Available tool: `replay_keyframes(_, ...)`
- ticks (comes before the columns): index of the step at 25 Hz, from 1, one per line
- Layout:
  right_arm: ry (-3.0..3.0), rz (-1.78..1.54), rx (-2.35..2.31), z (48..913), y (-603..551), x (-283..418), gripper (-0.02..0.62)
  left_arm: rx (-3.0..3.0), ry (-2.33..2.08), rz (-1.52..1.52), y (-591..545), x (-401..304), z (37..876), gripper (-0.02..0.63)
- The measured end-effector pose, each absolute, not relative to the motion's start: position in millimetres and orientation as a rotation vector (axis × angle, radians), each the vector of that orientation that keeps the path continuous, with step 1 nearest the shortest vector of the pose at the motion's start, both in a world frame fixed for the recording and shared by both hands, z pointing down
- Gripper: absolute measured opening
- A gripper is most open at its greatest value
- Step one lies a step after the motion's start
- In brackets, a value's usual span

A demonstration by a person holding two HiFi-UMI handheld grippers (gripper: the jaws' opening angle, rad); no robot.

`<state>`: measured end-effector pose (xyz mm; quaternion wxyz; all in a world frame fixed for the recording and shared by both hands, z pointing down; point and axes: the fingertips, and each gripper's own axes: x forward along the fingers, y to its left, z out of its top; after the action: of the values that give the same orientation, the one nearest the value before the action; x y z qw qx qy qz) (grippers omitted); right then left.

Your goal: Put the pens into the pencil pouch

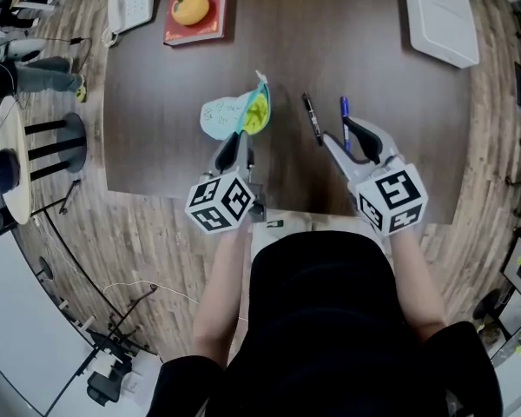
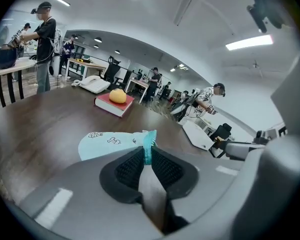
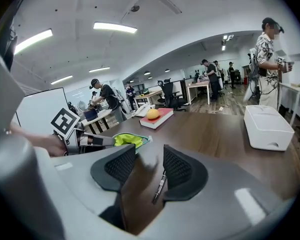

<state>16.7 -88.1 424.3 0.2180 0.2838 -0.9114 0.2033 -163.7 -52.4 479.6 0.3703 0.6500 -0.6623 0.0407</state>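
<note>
We see a pencil pouch point(image 1: 222, 115) of pale blue with small dark doodles, its lining yellow-green and its zip edge teal. Beside it lie a black pen point(image 1: 313, 118) and a blue pen point(image 1: 344, 111) on a desk point(image 1: 373, 50) of dark brown wood grain. The left hand-held gripper point(image 1: 238, 140) and the right hand-held gripper point(image 1: 337, 130) are grey, with black ribbed pads and black-and-white marker cubes. The book point(image 1: 215, 17) is red with gold print, and the fruit point(image 1: 191, 9) on it is orange-yellow.

An open-plan office: rows of desks point(image 3: 200, 86) and swivel chairs point(image 3: 168, 92) far off, strip lights point(image 3: 115, 27) overhead (people point(image 3: 106, 100) stand working), a desk phone point(image 1: 130, 3) far left.
</note>
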Motion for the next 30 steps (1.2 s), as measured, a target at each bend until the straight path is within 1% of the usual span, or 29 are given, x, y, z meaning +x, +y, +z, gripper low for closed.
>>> replay_keyframes(8, -2.559, 0.569, 0.787, 415.1, -87.7, 14.8, 0.173, 1.639, -1.744, -0.004, -52.0, -175.1, 454.1, 0.046)
replay_keyframes(18, -2.572, 0.57, 0.777, 418.5, -83.4, 30.0, 0.173, 1.651, -1.752, -0.067, -49.2, -164.9, 426.0, 0.044)
replay_keyframes(30, -2.515, 0.55, 0.733, 441.2, -67.2, 20.8, 0.173, 1.675, -1.707, -0.12, -42.1, -155.7, 416.5, 0.044)
